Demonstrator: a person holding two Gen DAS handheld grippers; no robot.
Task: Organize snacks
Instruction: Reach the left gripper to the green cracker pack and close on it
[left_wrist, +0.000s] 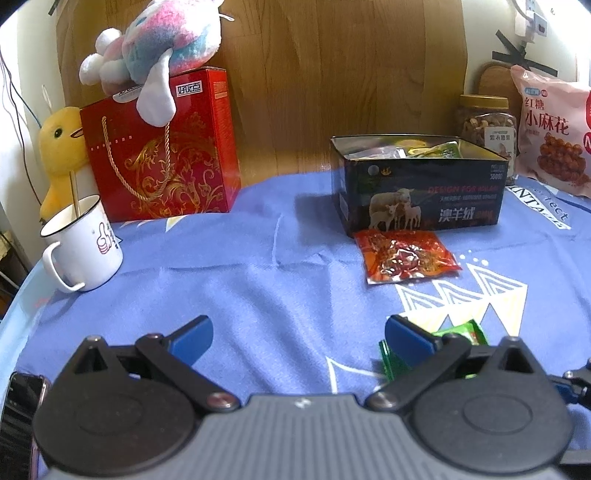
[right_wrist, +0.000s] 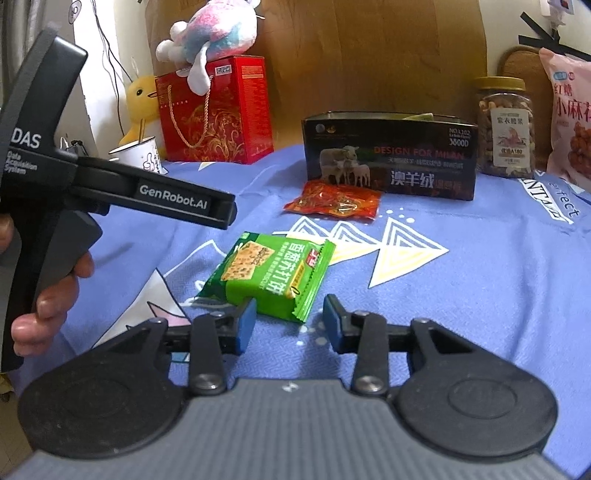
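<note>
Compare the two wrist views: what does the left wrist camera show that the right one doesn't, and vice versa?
Left only: the snacks inside the black box and a phone at the lower left edge.
Right only: the green cracker packet's whole printed front, and the left gripper's handle.
Both: red snack packet, nut jar, red gift box, mug.

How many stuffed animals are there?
2. A pink and blue plush toy lies on top of the red gift box. A yellow duck stands beside that box, behind the white mug. More could be hidden.

bare blue cloth (left_wrist: 229, 273) mid-table, mug (left_wrist: 83, 251) left, dark box (left_wrist: 417, 184) right
</note>
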